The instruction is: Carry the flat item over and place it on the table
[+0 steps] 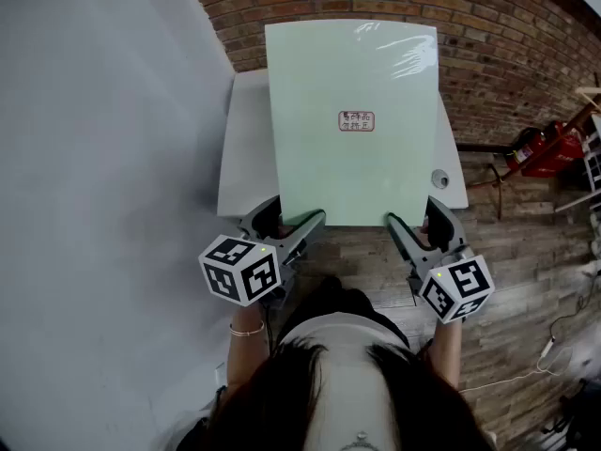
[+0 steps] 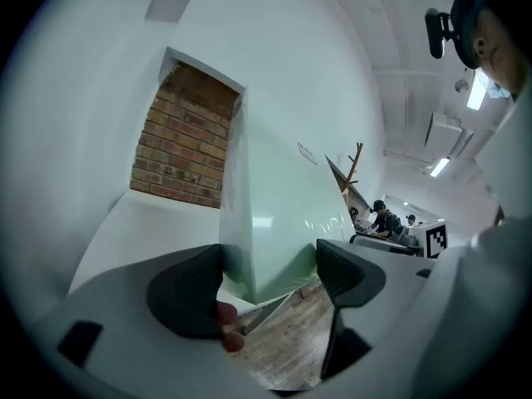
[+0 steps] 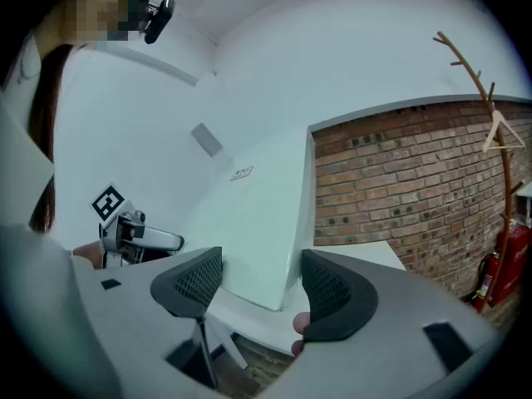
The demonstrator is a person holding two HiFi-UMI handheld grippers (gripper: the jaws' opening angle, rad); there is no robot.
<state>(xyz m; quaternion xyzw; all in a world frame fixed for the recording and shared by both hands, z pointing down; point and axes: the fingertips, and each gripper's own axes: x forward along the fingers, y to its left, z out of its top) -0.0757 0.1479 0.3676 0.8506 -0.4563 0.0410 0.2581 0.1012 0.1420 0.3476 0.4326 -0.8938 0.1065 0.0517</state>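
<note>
Head view, green board (image 1: 355, 172) on table (image 1: 246, 148), long axis toward wall (image 1: 526, 26)

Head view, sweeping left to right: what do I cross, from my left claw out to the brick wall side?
In order: left claw → green board → right claw → red fire extinguisher.

Flat item (image 1: 357, 177): lies on the table (image 1: 242, 148), overhangs its near edge. Near corners: sit between the parted jaws of the left gripper (image 1: 293, 216) and right gripper (image 1: 413, 212). Directly behind the table: brick wall (image 1: 488, 36).
</note>
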